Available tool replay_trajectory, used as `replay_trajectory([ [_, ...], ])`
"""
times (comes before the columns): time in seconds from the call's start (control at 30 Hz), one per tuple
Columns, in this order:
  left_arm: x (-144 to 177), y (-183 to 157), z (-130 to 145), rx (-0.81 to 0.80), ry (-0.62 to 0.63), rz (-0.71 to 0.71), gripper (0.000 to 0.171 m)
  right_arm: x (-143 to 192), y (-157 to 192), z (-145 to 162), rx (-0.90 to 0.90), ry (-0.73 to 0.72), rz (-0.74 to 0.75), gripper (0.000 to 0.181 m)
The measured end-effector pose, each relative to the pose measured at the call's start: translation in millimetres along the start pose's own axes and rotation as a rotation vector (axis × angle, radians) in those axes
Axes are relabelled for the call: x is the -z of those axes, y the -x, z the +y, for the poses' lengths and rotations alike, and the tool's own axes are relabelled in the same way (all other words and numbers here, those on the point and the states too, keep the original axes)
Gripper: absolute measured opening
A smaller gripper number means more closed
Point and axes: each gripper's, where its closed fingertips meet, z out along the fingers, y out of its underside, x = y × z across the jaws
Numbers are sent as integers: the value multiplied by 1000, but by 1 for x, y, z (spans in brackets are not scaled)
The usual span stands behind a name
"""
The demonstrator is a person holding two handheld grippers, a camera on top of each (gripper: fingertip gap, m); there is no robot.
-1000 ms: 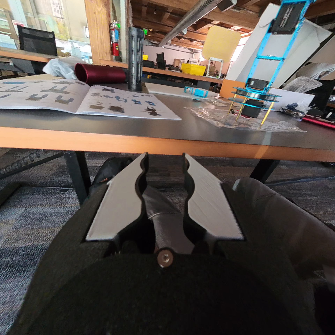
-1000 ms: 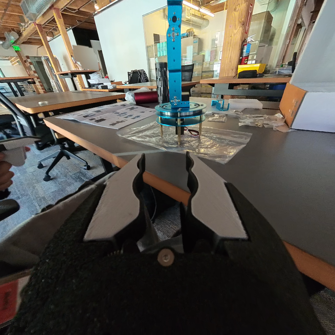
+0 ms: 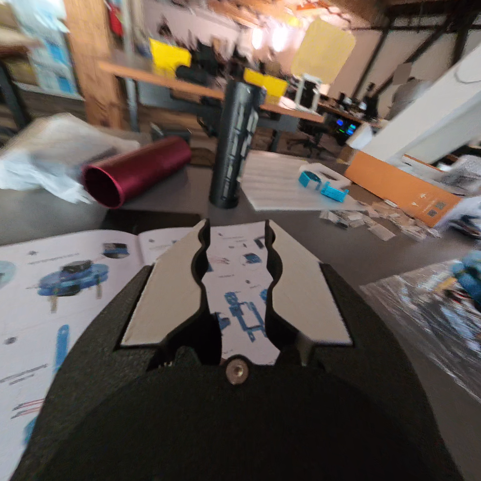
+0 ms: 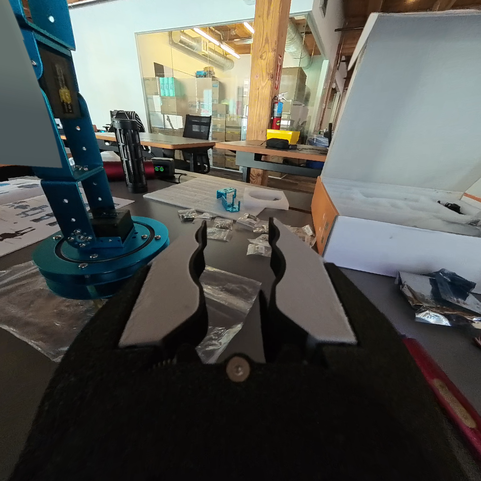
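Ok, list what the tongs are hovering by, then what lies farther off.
By the tongs: left tongs over open booklet; right tongs over plastic bag, beside blue tower.
Farther off: red tube, black cylinder, blue bracket, small parts bags, open box.

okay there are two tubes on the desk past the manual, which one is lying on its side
The dark red tube is the one lying on its side, its open end facing the left gripper. The black ribbed tube to its right stands upright.
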Motion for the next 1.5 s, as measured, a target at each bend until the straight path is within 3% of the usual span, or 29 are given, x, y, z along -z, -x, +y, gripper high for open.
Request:
replay_trajectory([
  [0.17, 6, 27, 7, -216, 1, -213, 38, -5, 6, 4, -12, 21, -42, 48],
  [0.37, 12, 24, 4, -209, 8, -228, 38, -9, 11, 10, 19, 61, -52, 49],
  [0.47, 15, -24, 15, -131, 128, -59, 38, -8, 9, 11, -3, 61, -49, 49],
  [0.67, 13, -95, 74, -197, 408, 44, 50, -8, 7, 11, -15, 61, -44, 49],
  [0.93, 20, -146, 67, -276, 301, 119, 51, -12, 18, 16, 38, 89, -76, 50],
  [1.03, 22, -203, 61, -198, 219, 323, 60, -14, 29, 15, 65, 87, -124, 53],
  [1.17, 20, -293, 54, -285, 156, 502, 74, -10, 74, 6, 26, 145, -377, 66],
  [1.27, 17, -356, 43, -317, 144, 616, 99, -5, 103, -4, 57, 157, -508, 69],
  [1.4, -11, -388, 25, -299, 116, 604, 109, -18, 116, 15, 92, 232, -573, 77],
  [1.5, -29, -396, 22, -287, 128, 561, 107, -23, 129, 11, -8, 242, -651, 78],
])
